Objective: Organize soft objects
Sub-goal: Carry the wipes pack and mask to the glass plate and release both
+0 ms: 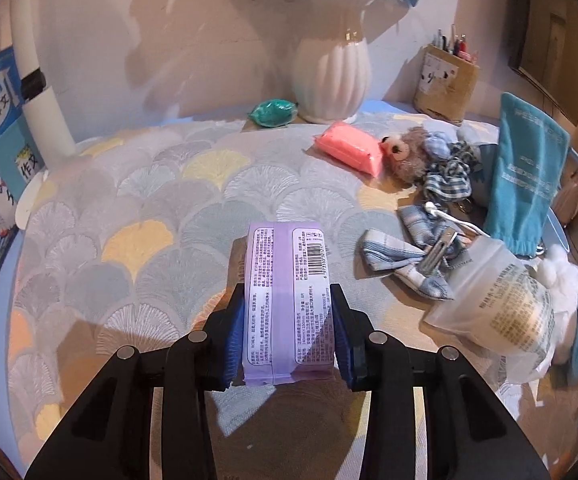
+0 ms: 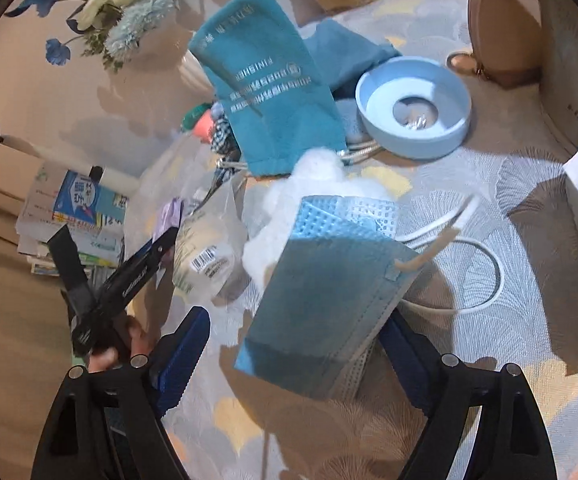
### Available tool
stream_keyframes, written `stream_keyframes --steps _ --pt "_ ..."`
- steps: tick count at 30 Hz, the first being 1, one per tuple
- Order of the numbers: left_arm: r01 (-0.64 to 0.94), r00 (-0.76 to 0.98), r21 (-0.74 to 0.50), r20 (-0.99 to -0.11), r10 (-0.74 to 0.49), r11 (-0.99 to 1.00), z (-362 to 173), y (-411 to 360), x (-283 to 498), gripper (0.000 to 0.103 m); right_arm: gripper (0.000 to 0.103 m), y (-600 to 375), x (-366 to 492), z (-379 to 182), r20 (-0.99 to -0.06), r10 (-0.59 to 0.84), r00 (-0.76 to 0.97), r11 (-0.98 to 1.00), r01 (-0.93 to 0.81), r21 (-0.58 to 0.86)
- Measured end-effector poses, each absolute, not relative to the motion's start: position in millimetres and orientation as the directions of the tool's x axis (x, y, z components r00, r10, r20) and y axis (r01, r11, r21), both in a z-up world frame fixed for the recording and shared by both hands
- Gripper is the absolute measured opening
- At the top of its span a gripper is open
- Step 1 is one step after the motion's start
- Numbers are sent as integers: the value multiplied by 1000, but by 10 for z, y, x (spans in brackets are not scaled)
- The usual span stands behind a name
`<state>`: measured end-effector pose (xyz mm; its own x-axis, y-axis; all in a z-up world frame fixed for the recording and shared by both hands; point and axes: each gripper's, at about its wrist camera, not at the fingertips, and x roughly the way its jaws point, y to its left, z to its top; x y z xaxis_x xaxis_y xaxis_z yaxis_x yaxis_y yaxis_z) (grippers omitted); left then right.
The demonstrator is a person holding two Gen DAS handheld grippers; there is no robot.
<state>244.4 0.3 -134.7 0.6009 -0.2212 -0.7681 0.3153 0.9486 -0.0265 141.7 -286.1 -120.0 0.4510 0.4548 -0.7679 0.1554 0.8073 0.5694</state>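
The left tool (image 1: 289, 332) is clamped on a flat lilac plastic tissue pack (image 1: 287, 304), its blue pads pressing both long sides and holding it just above the bench (image 1: 137, 208) with its fan-patterned cloth. The right tool (image 2: 293, 344) stands wide open around a folded blue pleated face mask (image 2: 321, 300); whether either finger touches it cannot be told. Beyond the mask lie a white cotton tuft (image 2: 313, 184) and a teal drawstring pouch (image 2: 265, 80)
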Motion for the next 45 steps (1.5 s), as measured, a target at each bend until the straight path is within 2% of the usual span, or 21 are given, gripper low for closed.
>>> stream_keyframes --steps 1,2,4,7,10,23,31,37,45 --pt "322 600 -22 -768 -222 947 -1344 -16 2438 35 78 -2836 1400 -1195 -774 442 453 818 151 555" --pt "323 600 -20 -769 -221 946 -1342 -20 2436 35 63 -2819 1379 -1190 -788 417 452 837 148 527" --pt "315 601 -28 -767 -223 949 -1317 -3 2421 35 48 -2830 1317 -1171 -813 372 448 869 141 475" --pt "310 590 -90 -763 -266 946 -1275 16 2327 35 34 -2921 1185 -1191 -812 367 454 872 136 470" --pt "334 590 -99 -754 -290 937 -1169 -78 2082 35 26 -3013 1117 -1213 -791 410 454 842 144 519" --pt "562 561 -155 -650 -512 813 -375 -1044 1385 35 25 -3428 636 -368 -655 397 643 832 51 553" --pt "715 450 -168 -632 -631 679 -218 -2008 998 35 25 -4099 207 -42 -645 209 735 865 168 472" --pt "798 376 -150 -634 -676 584 -137 -2735 745 35 25 -4717 -7 77 -632 89 770 853 268 447" --pt "832 424 -32 -607 -672 554 35 -3725 615 35 25 -5411 65 250 -629 -48 776 847 366 387"
